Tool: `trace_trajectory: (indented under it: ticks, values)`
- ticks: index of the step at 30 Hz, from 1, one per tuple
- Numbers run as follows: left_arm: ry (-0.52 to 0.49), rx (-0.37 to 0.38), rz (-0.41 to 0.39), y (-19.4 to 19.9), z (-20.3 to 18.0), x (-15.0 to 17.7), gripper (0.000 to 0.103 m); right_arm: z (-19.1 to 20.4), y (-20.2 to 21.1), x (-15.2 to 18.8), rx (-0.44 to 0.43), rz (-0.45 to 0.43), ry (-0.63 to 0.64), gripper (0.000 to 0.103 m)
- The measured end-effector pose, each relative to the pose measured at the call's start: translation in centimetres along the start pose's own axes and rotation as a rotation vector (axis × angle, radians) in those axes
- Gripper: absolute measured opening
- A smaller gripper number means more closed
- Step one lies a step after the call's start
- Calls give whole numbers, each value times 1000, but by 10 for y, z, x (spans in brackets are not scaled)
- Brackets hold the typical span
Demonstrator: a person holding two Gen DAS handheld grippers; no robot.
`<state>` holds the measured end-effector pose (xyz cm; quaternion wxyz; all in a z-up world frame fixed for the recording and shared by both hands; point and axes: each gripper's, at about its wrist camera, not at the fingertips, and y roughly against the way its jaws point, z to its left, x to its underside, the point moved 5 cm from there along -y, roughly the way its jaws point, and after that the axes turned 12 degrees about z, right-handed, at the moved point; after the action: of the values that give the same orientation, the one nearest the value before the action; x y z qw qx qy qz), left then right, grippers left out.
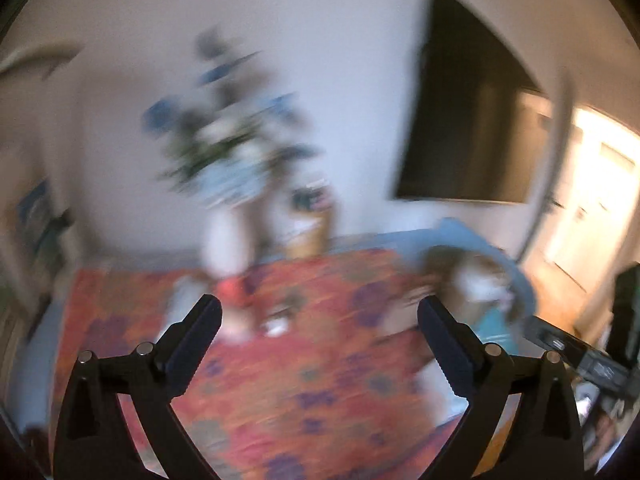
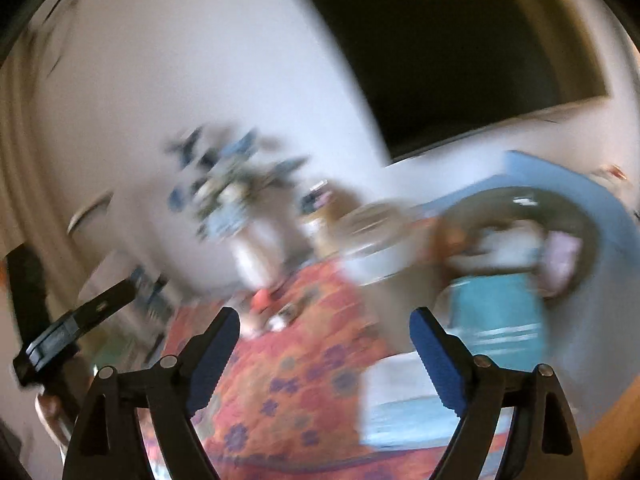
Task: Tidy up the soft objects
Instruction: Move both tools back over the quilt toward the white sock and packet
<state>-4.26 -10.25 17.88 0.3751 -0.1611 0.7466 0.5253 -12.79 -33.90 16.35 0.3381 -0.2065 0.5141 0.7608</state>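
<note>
Both views are motion-blurred. My left gripper (image 1: pixel 319 318) is open and empty above an orange-red floral cloth (image 1: pixel 280 380). A small pinkish soft toy (image 1: pixel 236 312) lies on the cloth just beyond the left fingertip. A brown and white plush with a teal piece (image 1: pixel 486 292) sits at the right. My right gripper (image 2: pixel 325 328) is open and empty over the same cloth (image 2: pixel 288 380). The pinkish toy (image 2: pixel 262 304) lies ahead of it, and the teal soft item (image 2: pixel 496 312) is at the right by a dark round rim (image 2: pixel 576 216).
A white vase with blue and white flowers (image 1: pixel 228 184) stands behind the cloth, next to a basket (image 1: pixel 310 228). A dark screen (image 1: pixel 472 120) hangs on the wall. The other gripper (image 1: pixel 576 356) shows at the right edge. A lit doorway (image 1: pixel 596 192) is far right.
</note>
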Motion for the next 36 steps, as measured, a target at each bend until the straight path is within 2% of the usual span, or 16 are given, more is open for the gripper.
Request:
trace_trajectory:
  ticks: [2,3,4,7,10,13,15,17,20,27,33,36]
  values:
    - [90,-93,37,-14,52,17,98,29,-26,8,-2,48,76,86]
    - [109,-127,44,-18,67,25,98,46,-45,14,2,86,125,86]
    - [129,-194,67,-31,89,36,98,59,-63,20,5,122,161,86]
    - [138,-304,137,-65,129,65,98,85,-135,43,44,245,250,86]
    - [150,-331,189,-95,153,88,98,85,-192,61,95,335,283,86]
    - [185,-333,215,-113,170,106,98,68,-231,73,117,400,244,86]
    - [208,-319,251,-122,176,113,98,56,-239,79,126,426,204,86]
    - [205,-301,237,-123,176,110,98,50,-240,76,104,425,175,86]
    - [181,-329,259,-129,172,112,98,43,-240,78,90,418,141,86]
    - [101,-368,252,-129,157,112,98,53,-240,79,153,416,194,86]
    - [111,-359,250,-129,158,112,98,53,-239,79,151,415,192,86]
    - [110,-326,253,-124,156,110,98,53,-239,79,157,426,193,86]
